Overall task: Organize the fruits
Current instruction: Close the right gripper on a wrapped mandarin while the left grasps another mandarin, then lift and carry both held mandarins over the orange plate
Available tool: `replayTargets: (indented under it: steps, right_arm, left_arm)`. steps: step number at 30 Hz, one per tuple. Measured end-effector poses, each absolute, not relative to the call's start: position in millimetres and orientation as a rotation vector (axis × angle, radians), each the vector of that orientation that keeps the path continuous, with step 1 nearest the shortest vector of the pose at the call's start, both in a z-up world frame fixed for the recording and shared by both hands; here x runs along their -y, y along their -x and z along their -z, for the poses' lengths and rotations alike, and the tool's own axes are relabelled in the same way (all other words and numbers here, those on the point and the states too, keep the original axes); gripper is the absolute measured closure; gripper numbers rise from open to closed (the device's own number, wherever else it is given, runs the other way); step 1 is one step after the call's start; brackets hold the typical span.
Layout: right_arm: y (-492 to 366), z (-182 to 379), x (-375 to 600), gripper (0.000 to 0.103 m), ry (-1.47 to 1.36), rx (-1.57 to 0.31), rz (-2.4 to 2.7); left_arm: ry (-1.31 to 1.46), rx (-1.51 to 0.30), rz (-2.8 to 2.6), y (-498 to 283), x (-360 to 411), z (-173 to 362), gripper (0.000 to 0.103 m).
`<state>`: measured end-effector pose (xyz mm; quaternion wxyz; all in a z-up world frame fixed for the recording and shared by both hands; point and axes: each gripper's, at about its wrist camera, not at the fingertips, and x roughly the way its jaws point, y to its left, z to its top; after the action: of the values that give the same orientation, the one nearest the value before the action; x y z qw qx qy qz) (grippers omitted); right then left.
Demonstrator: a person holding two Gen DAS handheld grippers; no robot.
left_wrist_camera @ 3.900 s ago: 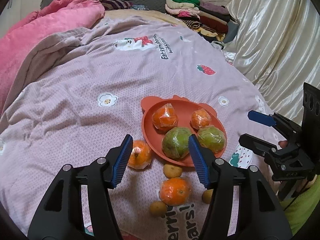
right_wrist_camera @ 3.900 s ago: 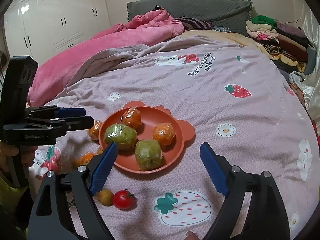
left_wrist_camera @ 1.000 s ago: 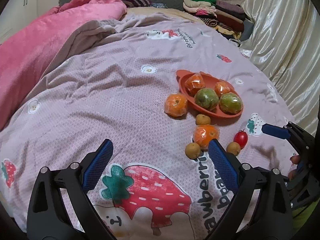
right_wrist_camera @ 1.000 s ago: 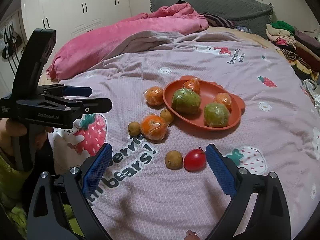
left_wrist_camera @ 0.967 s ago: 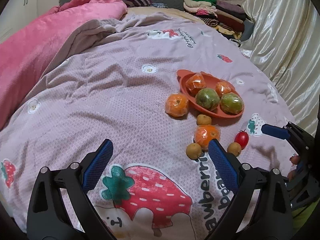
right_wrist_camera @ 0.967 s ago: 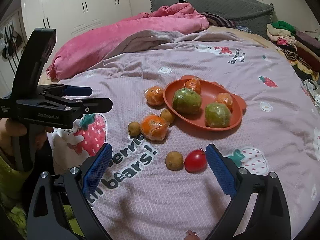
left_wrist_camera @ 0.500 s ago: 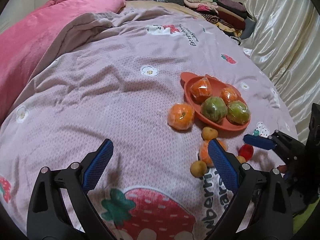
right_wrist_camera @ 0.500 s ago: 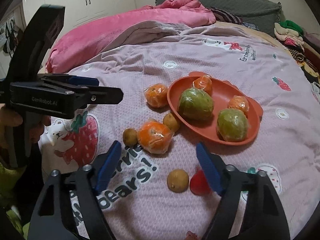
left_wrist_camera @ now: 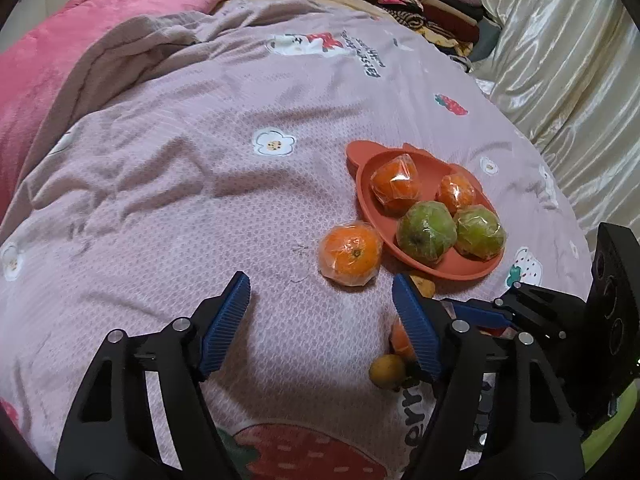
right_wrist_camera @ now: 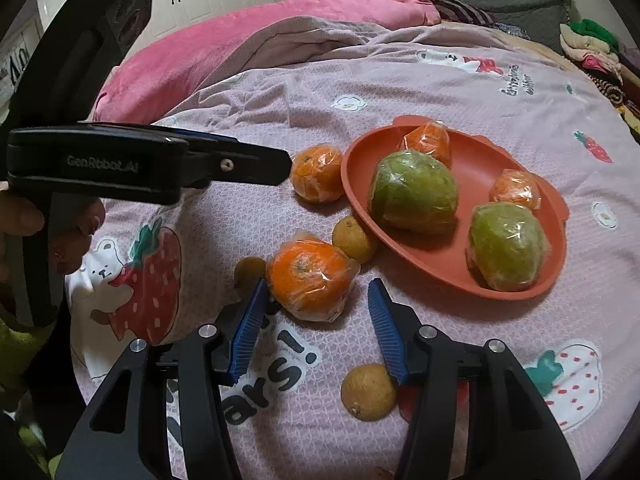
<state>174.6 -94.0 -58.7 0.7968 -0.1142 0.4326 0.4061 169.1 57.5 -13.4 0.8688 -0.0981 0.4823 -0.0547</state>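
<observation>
Right gripper (right_wrist_camera: 316, 312) closing in, jaws narrowing around the wrapped orange (right_wrist_camera: 310, 278) at frame centre, pads not yet pressing. It sits just left of the plate (right_wrist_camera: 440, 264). Crinkly film looks slippery (soft fruit underneath), so pinch across its widest middle. Left gripper (left_wrist_camera: 320, 320) hovers half-closed, empty.

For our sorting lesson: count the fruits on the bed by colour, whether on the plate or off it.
Orange fruits: 4
Green fruits: 2
Small yellow-brown fruits: 3
Red fruit, mostly hidden: 1
Total: 10
</observation>
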Motion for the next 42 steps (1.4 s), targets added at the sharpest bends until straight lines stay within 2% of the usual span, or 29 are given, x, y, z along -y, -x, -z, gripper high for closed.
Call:
replayTargets:
  steps: [3,5,8,18,22,25,42]
  right_arm:
    - [-176,59,92,0.054,0.237,-0.928,-0.888]
    - [-179,61,91,0.059,0.213,-0.933,-0.906]
    - [-180,60,92,0.06,0.198,-0.93,-0.924]
    - [-171,52,116,0.06,0.165,-0.917,-0.915]
    - [-168,47,127,0.06,0.153,-0.904,-0.901]
    - [-167,42,133,0.06,0.144,-0.893,-0.895]
    - [-161,21,155,0.061,0.117,-0.848,-0.848]
  left_arm:
    - [0.211,-1.022,0.131,-173,-56,18,0.038]
    - [0.207,-1.03,0.142,-176,-53,21,0.039]
    - [0.194,-1.047,0.149,-182,-50,26,0.047]
    - [0.132,-1.071,0.172,-195,-41,35,0.054]
    - [0.097,-1.066,0.185,-199,-35,36,0.059]
    - [0.073,-1.06,0.205,-202,-31,37,0.069]
    - [0.09,-1.019,0.21,-185,-38,27,0.071]
